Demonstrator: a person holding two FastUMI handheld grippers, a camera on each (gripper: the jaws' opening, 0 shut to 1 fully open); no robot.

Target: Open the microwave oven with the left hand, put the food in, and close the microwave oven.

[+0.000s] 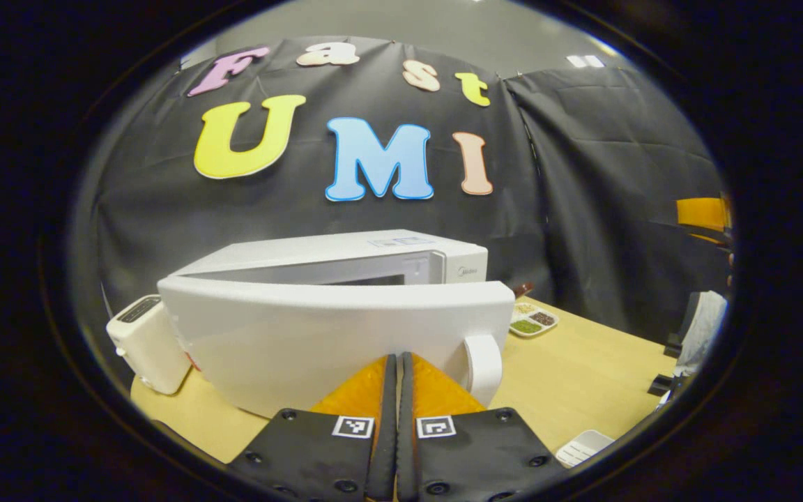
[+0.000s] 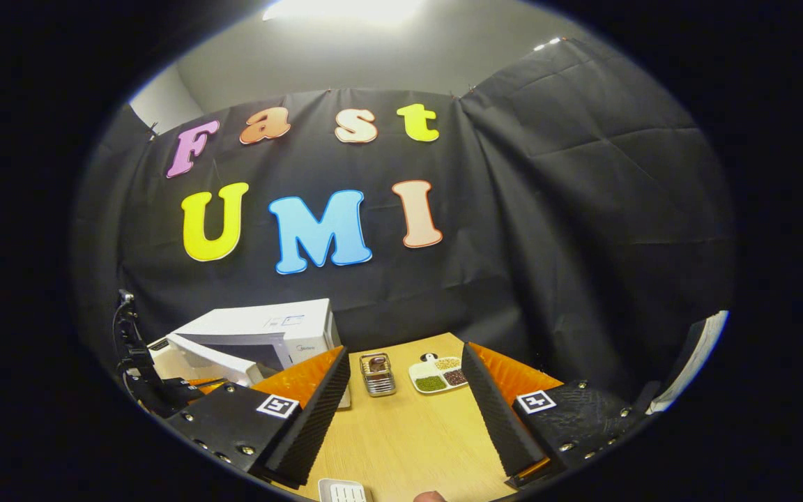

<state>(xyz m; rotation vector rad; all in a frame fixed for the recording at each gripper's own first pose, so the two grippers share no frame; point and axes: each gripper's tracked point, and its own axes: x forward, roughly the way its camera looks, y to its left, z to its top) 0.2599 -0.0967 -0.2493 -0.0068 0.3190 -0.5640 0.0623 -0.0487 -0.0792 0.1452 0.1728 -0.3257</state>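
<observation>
Left gripper view: left tongs (image 1: 397,362) clenched empty against the ajar microwave door (image 1: 332,335); right tongs (image 2: 408,390) released beside the microwave (image 2: 255,335).

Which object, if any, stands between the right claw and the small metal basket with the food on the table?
Nothing visible does. In the right gripper view the open right claw faces the metal basket across bare table. The sectioned plate sits to the basket's right, and the microwave to its left.
</observation>
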